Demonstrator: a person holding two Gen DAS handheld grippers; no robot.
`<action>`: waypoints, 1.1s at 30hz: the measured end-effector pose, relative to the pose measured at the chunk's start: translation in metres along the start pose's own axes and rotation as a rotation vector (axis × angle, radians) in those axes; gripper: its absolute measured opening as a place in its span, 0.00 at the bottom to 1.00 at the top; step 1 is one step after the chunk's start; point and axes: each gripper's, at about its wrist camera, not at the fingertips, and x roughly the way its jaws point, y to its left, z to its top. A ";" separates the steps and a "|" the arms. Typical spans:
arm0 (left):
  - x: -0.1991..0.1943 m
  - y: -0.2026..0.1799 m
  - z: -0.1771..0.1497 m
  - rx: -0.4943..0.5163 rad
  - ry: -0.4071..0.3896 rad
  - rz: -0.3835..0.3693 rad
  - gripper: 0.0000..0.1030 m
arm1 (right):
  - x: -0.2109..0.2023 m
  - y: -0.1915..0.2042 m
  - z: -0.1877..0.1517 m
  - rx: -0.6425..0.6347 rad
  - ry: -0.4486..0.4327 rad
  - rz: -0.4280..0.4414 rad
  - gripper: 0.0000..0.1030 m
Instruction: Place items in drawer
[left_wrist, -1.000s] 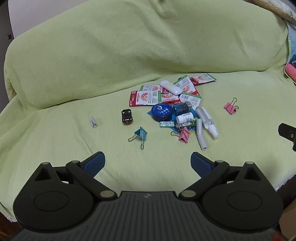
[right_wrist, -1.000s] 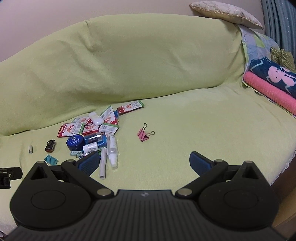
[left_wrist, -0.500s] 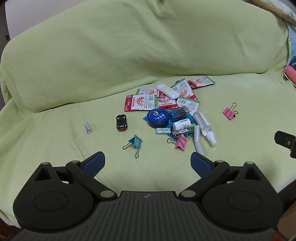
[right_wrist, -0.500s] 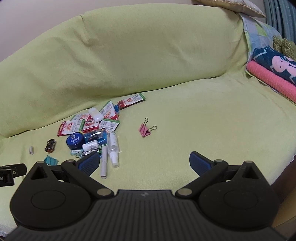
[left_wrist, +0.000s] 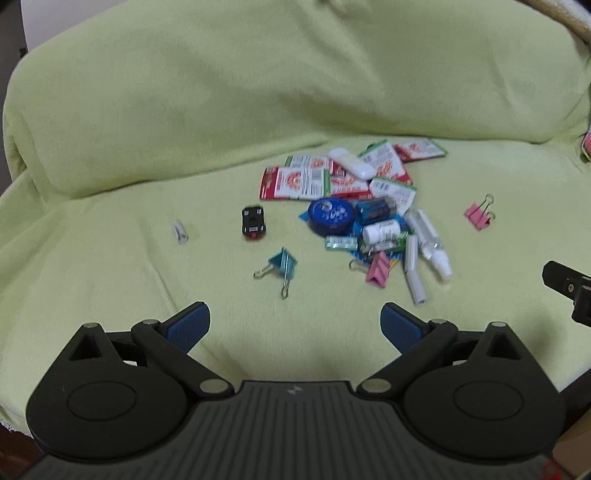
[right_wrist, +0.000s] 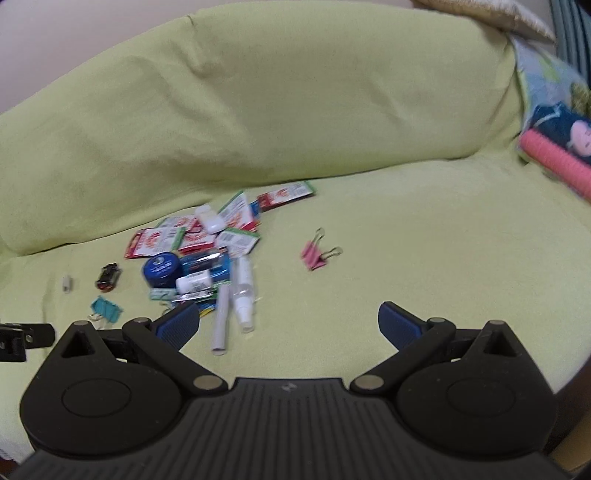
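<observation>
From the left wrist, your left gripper (left_wrist: 294, 322) hovers wide open and empty, short of the teal binder clip (left_wrist: 282, 263) on the sofa (left_wrist: 110, 258), so reach and pinch next; from the right wrist, your right gripper (right_wrist: 288, 320), fingers equally spread and empty, faces the small, jumbled pile of items (right_wrist: 207, 254).

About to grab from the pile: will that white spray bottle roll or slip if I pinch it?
Probably. The white spray bottle lies on its side, round-bodied, so it may roll. Its clear plastic looks smooth, perhaps slippery. The soft green cover should damp rolling.
</observation>
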 end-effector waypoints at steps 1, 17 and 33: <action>0.003 0.002 -0.001 0.001 0.016 -0.009 0.97 | 0.004 0.001 -0.002 0.001 0.013 0.000 0.99; 0.021 0.001 0.003 0.019 -0.043 -0.025 0.97 | 0.003 -0.002 -0.010 0.007 -0.126 0.017 0.99; -0.011 -0.036 -0.004 0.065 -0.094 -0.033 0.97 | -0.112 -0.142 -0.076 -0.424 -0.448 -0.369 0.99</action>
